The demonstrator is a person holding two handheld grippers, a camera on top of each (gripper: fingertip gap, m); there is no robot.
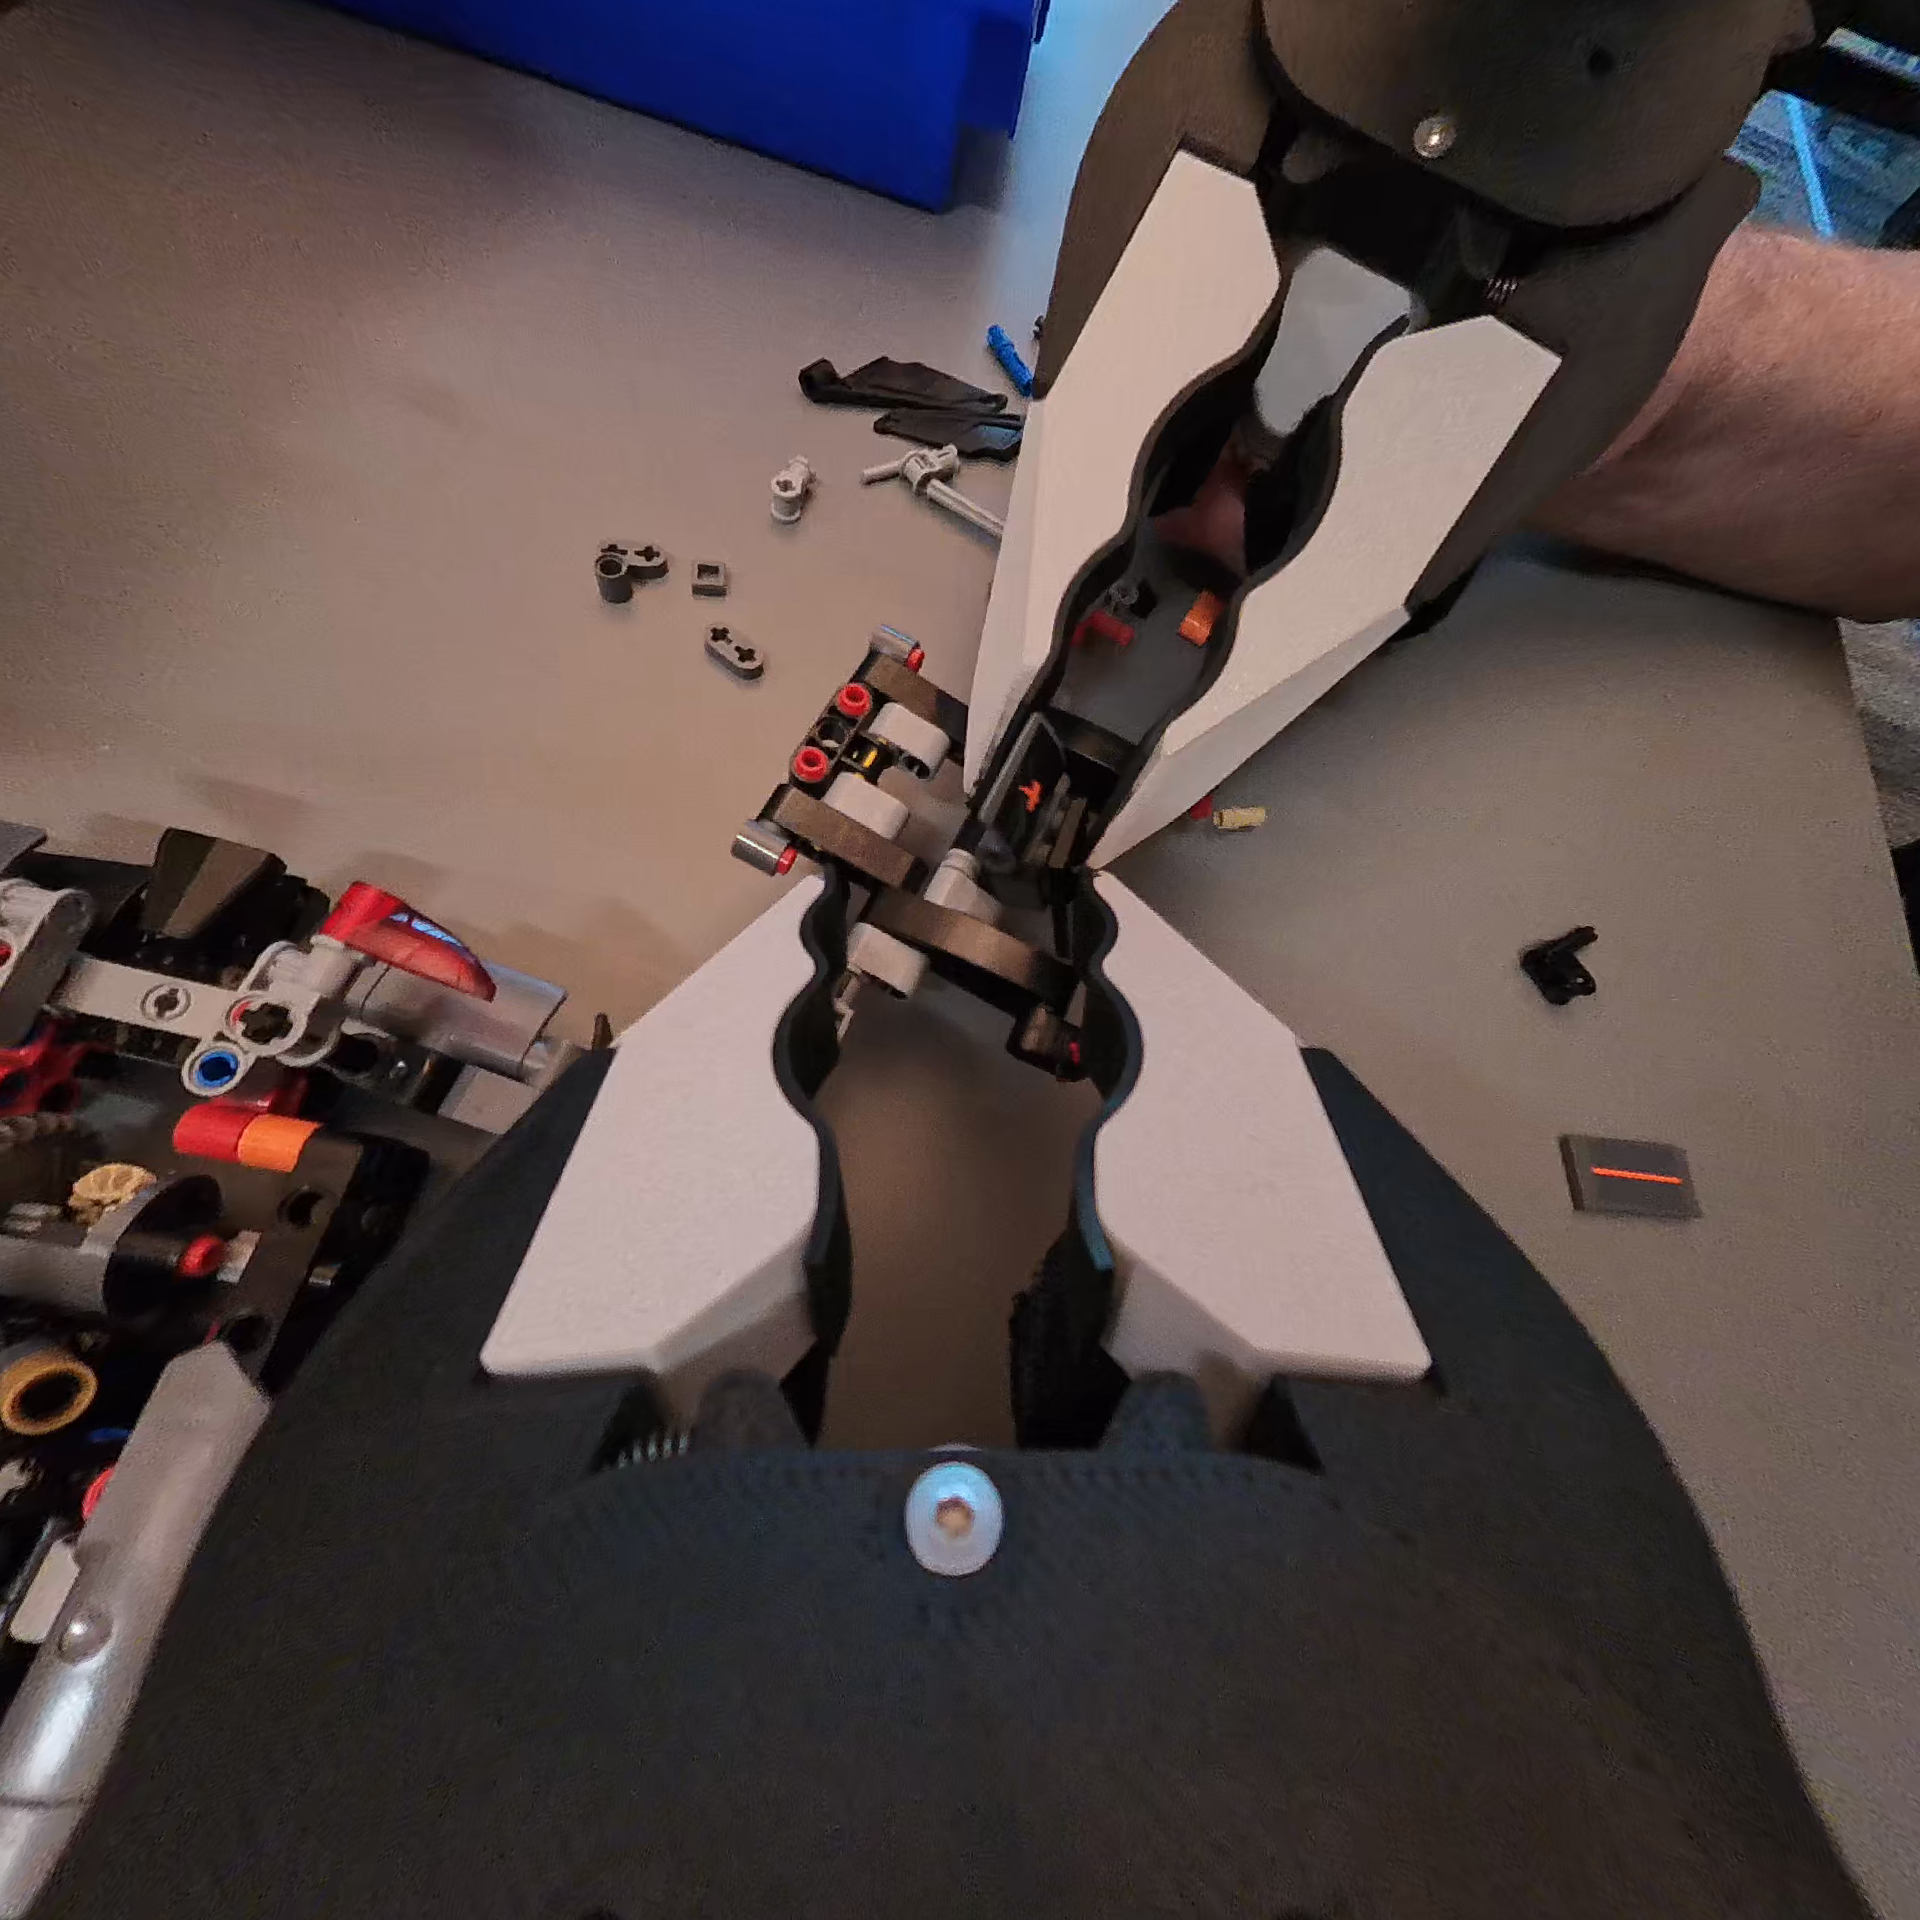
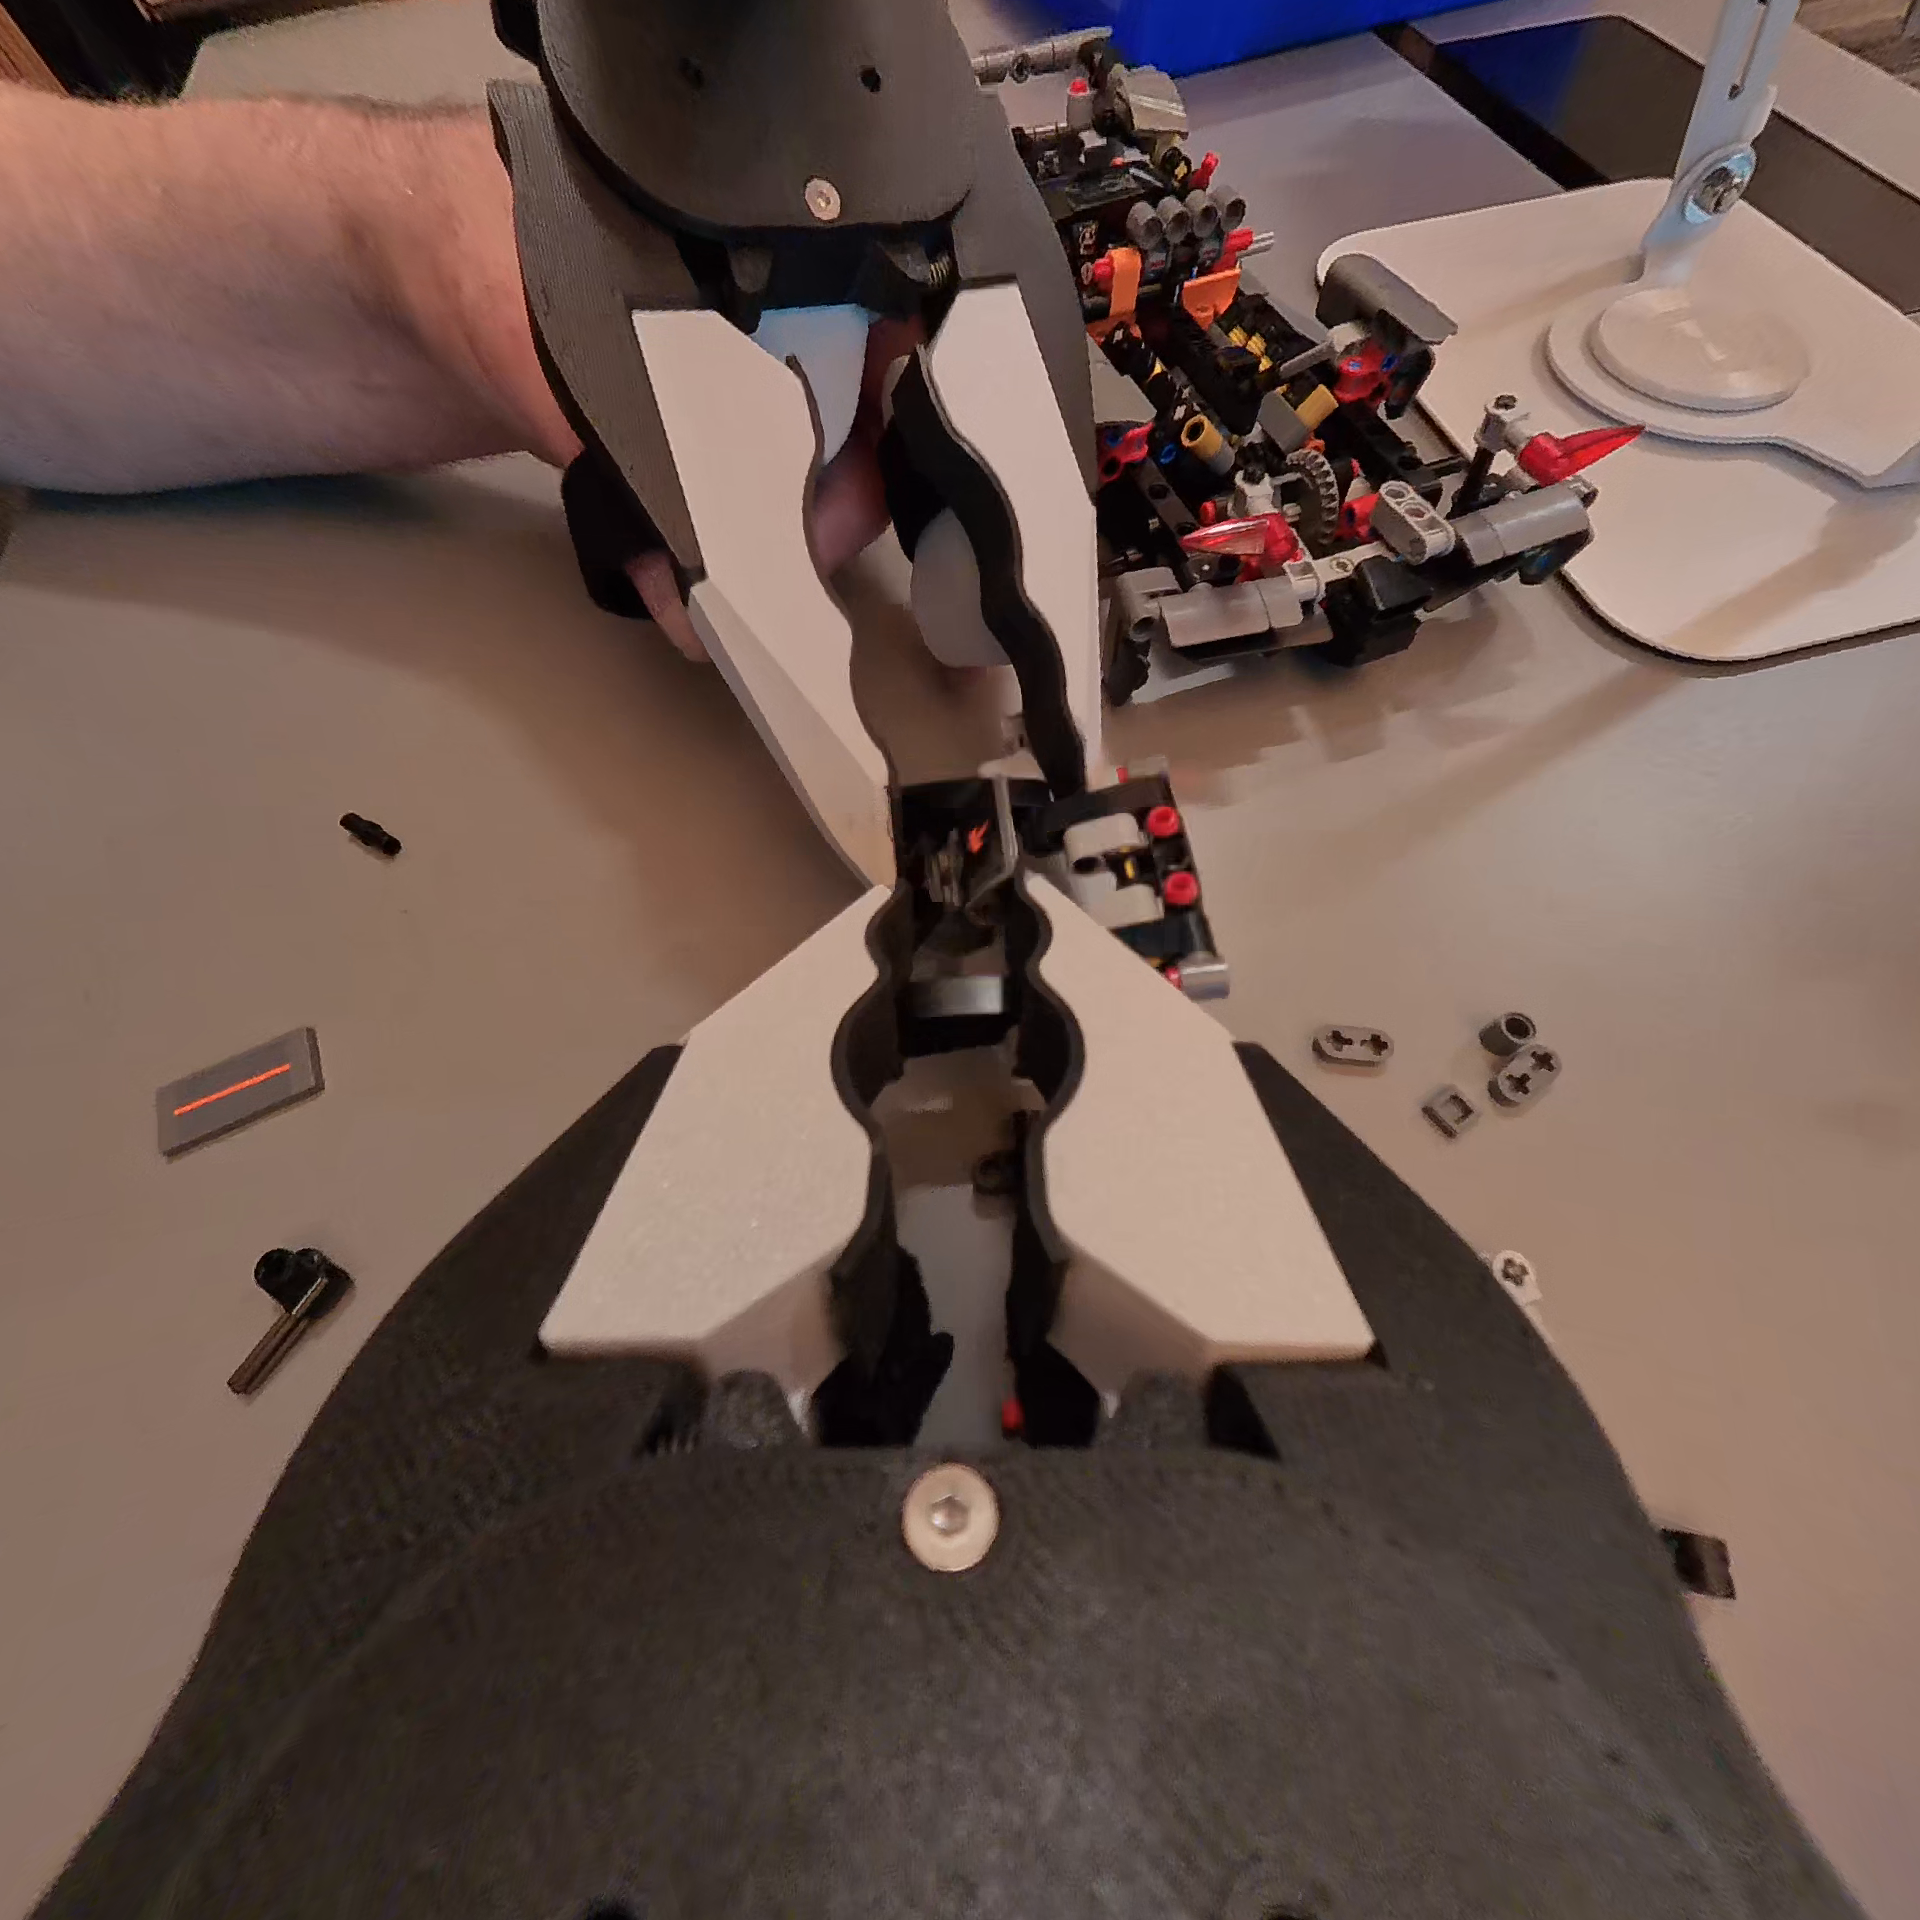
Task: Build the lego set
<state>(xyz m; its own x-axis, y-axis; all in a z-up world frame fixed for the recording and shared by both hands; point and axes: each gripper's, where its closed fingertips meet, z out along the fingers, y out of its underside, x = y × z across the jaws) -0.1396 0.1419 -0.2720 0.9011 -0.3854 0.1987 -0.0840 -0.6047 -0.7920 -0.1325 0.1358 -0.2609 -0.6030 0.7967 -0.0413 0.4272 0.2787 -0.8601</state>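
A small lego sub-assembly (image 1: 883,800) of black beams, light grey connectors and red pins is held above the grey table (image 1: 312,416) between both grippers. My left gripper (image 1: 961,888) is shut on its near black beam. My right gripper (image 1: 1039,826) comes in from the upper right, tips on the far end, around a black piece with an orange mark (image 1: 1029,792). In the right wrist view my right gripper (image 2: 961,894) is shut on that end of the sub-assembly (image 2: 1138,878), and the left gripper (image 2: 982,810) meets it from above. The large part-built car model (image 2: 1299,468) stands behind.
The car model (image 1: 260,1039) is at my left. Loose pieces lie around: grey connectors (image 1: 629,571), a grey axle (image 1: 935,478), black panels (image 1: 914,400), a dark tile with an orange line (image 1: 1631,1174), a black pin (image 1: 1558,964). A blue bin (image 1: 779,83) and a white stand base (image 2: 1683,353) are farther back. The tips of both grippers are at nearly the same place.
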